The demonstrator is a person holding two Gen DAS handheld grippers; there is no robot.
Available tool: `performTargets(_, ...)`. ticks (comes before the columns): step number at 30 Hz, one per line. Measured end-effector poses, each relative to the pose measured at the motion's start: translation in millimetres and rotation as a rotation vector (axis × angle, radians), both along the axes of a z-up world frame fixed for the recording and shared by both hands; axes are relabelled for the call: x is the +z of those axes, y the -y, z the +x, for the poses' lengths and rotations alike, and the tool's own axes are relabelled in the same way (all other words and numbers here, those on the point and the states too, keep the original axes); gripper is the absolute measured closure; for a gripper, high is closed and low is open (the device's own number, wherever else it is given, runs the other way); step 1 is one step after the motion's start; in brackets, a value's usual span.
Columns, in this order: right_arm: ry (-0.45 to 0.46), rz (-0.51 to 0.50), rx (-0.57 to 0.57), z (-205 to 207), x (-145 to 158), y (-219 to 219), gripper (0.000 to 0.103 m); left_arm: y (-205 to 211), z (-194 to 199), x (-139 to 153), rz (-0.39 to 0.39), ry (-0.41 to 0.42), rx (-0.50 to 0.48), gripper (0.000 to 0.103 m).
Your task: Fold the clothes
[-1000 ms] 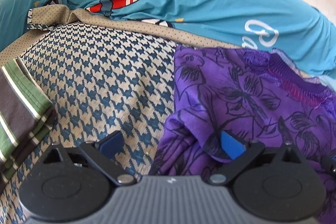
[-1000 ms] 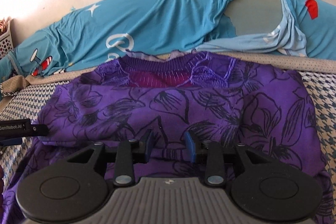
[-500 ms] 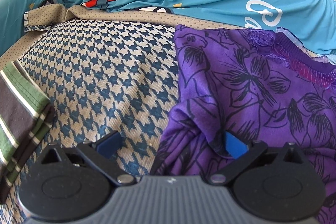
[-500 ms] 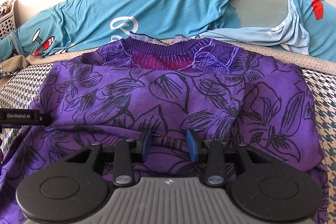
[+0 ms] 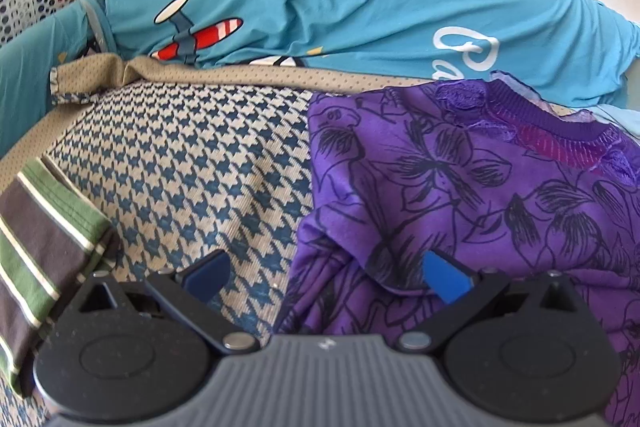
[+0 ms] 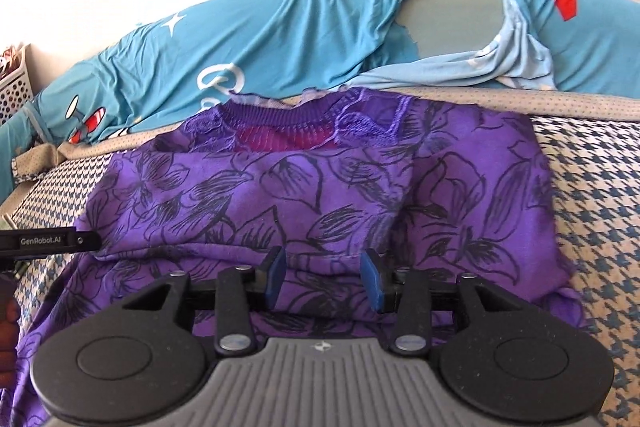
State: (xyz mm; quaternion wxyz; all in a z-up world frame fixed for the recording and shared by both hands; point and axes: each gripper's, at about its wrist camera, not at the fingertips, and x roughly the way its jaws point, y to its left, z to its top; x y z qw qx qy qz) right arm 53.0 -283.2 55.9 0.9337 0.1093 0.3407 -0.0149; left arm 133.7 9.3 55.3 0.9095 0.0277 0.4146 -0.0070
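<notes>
Houndstooth bed cover [image 5: 200, 163] carries the purple floral top [image 6: 320, 195] with its bottom part folded up toward the collar — further folds likely remain; left tool [image 5: 324, 273] spread wide over its edge, right tool [image 6: 322, 277] opening, pads off the cloth — neither grips.

A purple top [image 6: 320, 187] printed with black outlined flowers lies flat on a blue-and-cream houndstooth bed cover [image 5: 200, 167]. Its ribbed neckline, showing magenta inside, points to twelve o'clock. Both sides are folded inward. A hem fold runs across at six o'clock, with loose rumpled fabric below it towards seven o'clock.
</notes>
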Motion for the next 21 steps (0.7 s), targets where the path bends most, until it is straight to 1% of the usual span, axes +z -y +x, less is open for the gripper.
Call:
performTargets(4, 0.004, 0.009, -0.02, -3, 3, 10, 0.061, 11, -5, 4, 0.018, 0.009, -0.043, 0.0)
performTargets(9, 0.01, 0.016, -0.068, -6, 6, 27, 0.053, 24, -11, 3, 0.028, 0.008, -0.094, 0.0)
performTargets(13, 0.007, 0.051, -0.105, -11, 7, 45, 0.052, 31, -14, -1, 0.02, -0.01, -0.123, 0.0)
performTargets(17, 0.006, 0.069, -0.131, -18, 4, 63, 0.052, 36, -16, -4, 0.032, -0.013, -0.138, 0.0)
performTargets(21, -0.001, 0.117, -0.14, -26, 1, 80, 0.051, 39, -16, -7, 0.032, -0.017, -0.143, 0.0)
